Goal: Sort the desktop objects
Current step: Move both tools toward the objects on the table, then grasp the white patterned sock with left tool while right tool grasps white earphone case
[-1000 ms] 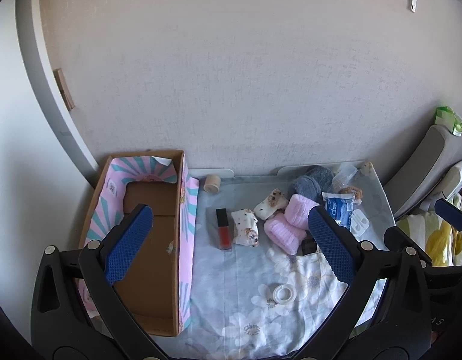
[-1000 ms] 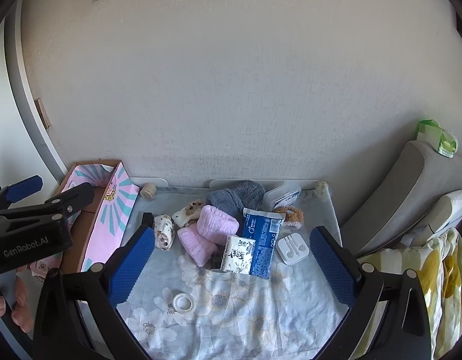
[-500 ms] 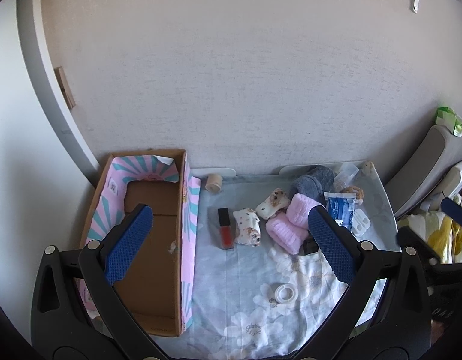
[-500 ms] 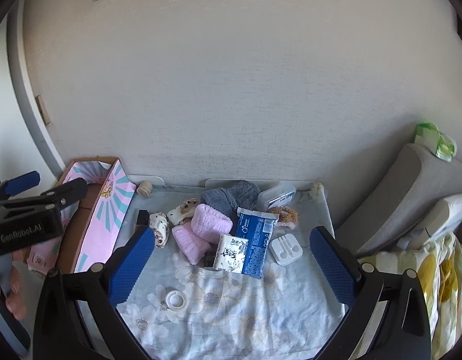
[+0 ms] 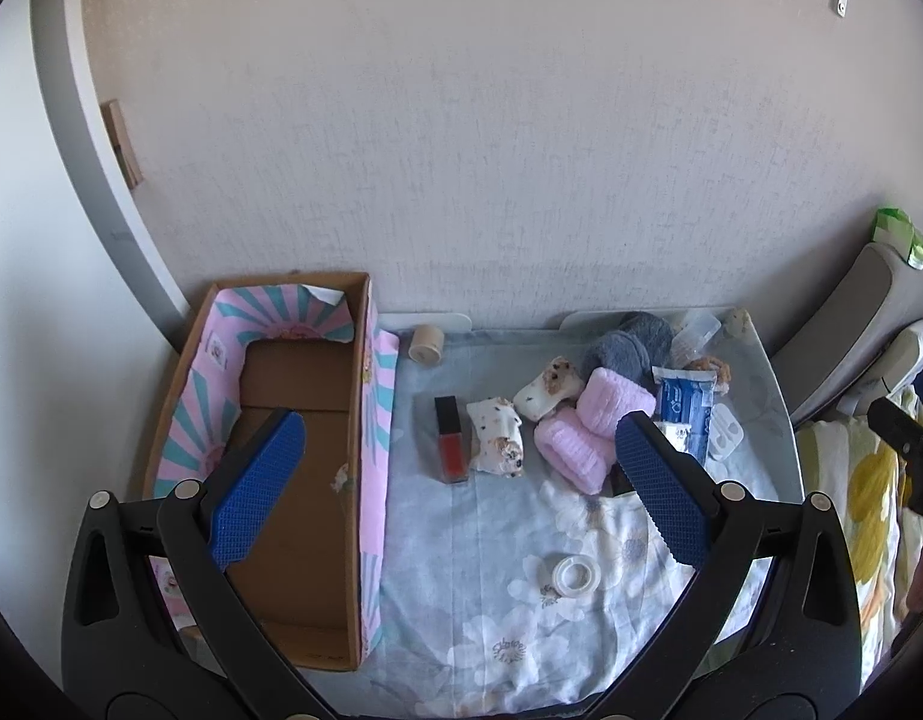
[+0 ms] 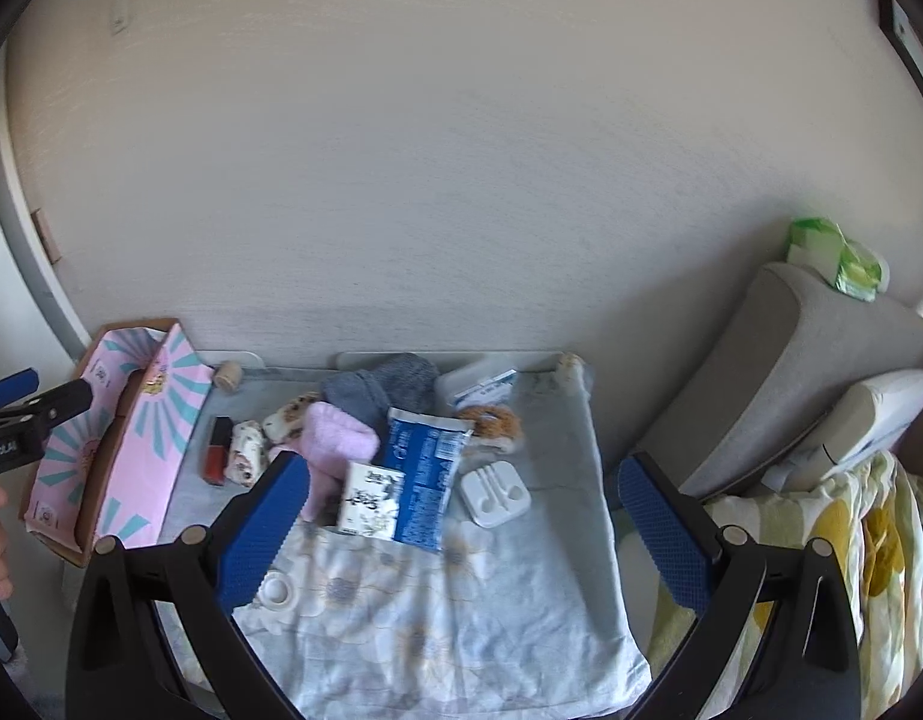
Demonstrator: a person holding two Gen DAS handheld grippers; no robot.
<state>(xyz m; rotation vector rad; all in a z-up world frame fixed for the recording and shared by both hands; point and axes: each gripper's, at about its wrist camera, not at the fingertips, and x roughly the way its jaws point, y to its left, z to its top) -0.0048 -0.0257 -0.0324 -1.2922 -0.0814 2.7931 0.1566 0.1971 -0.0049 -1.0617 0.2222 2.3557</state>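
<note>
Both grippers stand spread wide and hold nothing. The left gripper (image 5: 461,480) hovers above the near edge of the table (image 5: 767,396), one finger over the cardboard box (image 5: 305,462), the other over the clutter. The right gripper (image 6: 467,528) hangs likewise above the near edge, further toward the bed side.

Ahead of the left gripper, between its fingers, lie a lipstick (image 5: 449,441) and a patterned sock roll (image 5: 496,437), touching or nearly so. Below them, nearer the gripper, sits a tape ring (image 5: 575,575), well apart from the rest. Ahead of the right gripper lie a tissue pack (image 6: 370,499) resting on a blue packet (image 6: 422,468), with a white earphone case (image 6: 495,490) just beside. Pink socks (image 6: 335,444) and grey socks (image 6: 380,390) crowd further ahead.

Judgement: no item is yet chosen, and the step in hand is the first pick. The box appears empty and lies left of the left gripper, so the lipstick is the sensible target for that gripper. It should descend with fingers across the narrow width, clear of the sock roll, and close squarely. The floral cloth may wrinkle under the fingertips. The stacked packets are best lifted from the top one first.
</note>
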